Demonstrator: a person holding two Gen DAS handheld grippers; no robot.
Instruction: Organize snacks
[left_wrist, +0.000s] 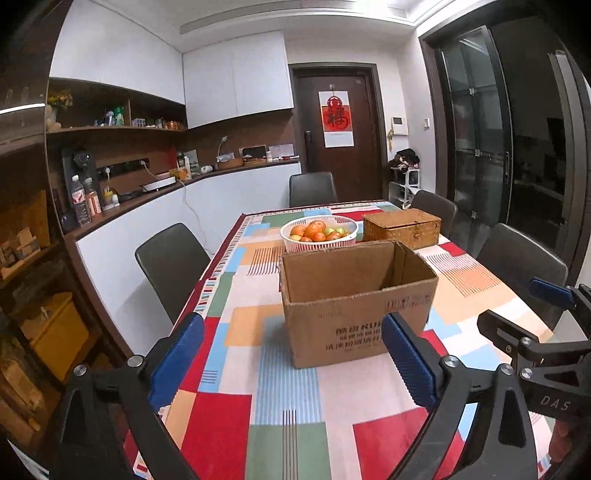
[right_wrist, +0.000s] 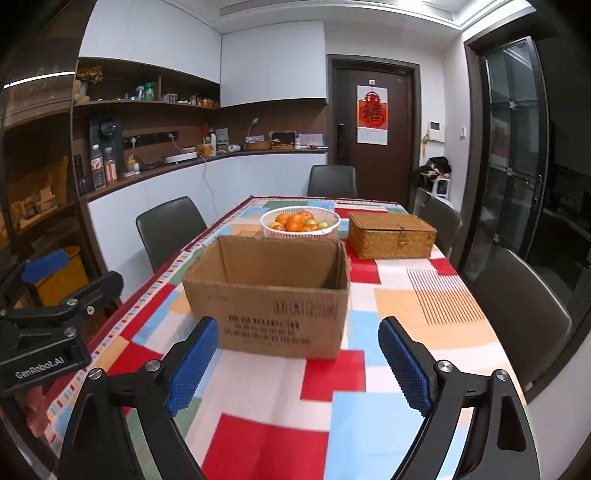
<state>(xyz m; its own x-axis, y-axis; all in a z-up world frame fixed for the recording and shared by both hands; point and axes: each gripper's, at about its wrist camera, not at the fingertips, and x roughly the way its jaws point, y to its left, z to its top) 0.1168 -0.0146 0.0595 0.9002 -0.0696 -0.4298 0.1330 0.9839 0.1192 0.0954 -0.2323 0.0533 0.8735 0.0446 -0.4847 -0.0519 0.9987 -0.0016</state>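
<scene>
Facing cardboard box (left_wrist: 356, 295), each view catching the other tool (left_wrist: 550, 306)

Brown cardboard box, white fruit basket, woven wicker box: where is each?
Brown cardboard box (right_wrist: 273, 314), right wrist view, front wall.
White fruit basket (right_wrist: 325, 230), right wrist view, rim.
Woven wicker box (left_wrist: 400, 218), left wrist view, lid.

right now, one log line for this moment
left gripper open, empty | right gripper open, empty | open brown cardboard box ahead | white fruit basket behind
</scene>
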